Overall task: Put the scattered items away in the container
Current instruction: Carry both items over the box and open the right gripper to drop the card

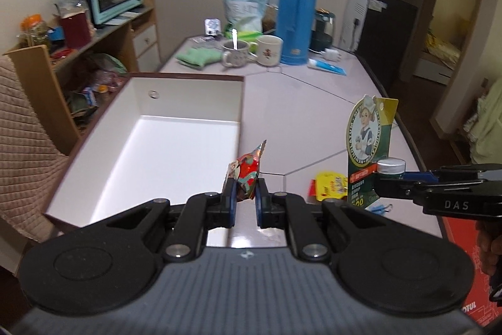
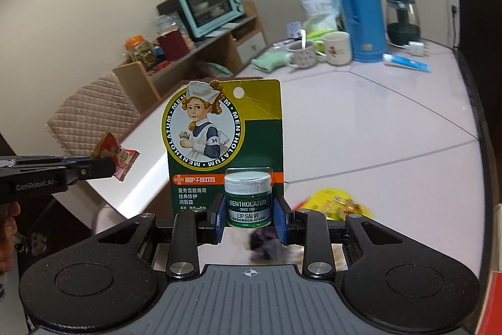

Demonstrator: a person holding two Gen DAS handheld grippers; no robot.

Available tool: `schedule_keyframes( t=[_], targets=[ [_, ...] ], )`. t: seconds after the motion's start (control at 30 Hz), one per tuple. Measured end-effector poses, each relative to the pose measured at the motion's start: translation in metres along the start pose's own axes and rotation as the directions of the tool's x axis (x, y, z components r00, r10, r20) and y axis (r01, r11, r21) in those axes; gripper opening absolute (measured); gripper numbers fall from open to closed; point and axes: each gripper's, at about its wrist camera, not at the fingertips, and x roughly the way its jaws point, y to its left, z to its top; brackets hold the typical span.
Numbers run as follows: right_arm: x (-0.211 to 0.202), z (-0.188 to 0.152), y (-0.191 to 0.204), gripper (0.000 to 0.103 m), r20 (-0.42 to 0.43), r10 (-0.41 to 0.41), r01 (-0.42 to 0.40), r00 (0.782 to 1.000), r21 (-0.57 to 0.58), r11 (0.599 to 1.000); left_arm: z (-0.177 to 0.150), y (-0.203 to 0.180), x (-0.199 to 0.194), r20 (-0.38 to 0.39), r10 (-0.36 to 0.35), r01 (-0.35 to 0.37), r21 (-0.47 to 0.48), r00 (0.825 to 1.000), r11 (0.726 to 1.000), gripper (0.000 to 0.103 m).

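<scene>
**Both hands loaded, box just ahead and to the left**

The left hand-held gripper [image 1: 244, 193] is closed on a red snack packet [image 1: 248, 171], pinched at its lower end so most of it sticks up above the pads. Ahead and to its left lies the white box [image 1: 188, 102], open-topped, its floor bare where it shows. The right hand-held gripper [image 2: 249, 217] is clamped across the jar of a lip salve card [image 2: 226, 143], which stands upright above the jaws.

Judged from this, the carry goes best if each item travels over the box's near wall before release, the packet let go low so it does not bounce out, and the tall card tipped flat so it settles rather than leaning on a wall. The two grippers sit near each other, so one at a time seems wiser.

A yellow packet [image 1: 329, 186] lies on the table [image 1: 313, 121] between the grippers, half hidden behind the card. The box's near corner is covered by the left gripper body, and something purple under the right jaws is too blurred to name.
</scene>
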Motion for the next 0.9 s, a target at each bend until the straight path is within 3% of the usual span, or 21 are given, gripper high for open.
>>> schedule_keyframes(
  t=[0.33, 0.9],
  targets=[
    [0.033, 0.021, 0.055, 0.031, 0.019, 0.005, -0.006, 1.0, 0.003, 1.0, 0.007, 0.057, -0.006, 0.008, 0.026, -0.026, 0.007, 1.0, 1.0, 0.009],
    [0.127, 0.057, 0.136, 0.03, -0.005, -0.095, 0.095, 0.995, 0.038, 0.995, 0.029, 0.162, 0.028, -0.005, -0.079, 0.079, 0.054, 0.997, 0.995, 0.009]
  ],
)
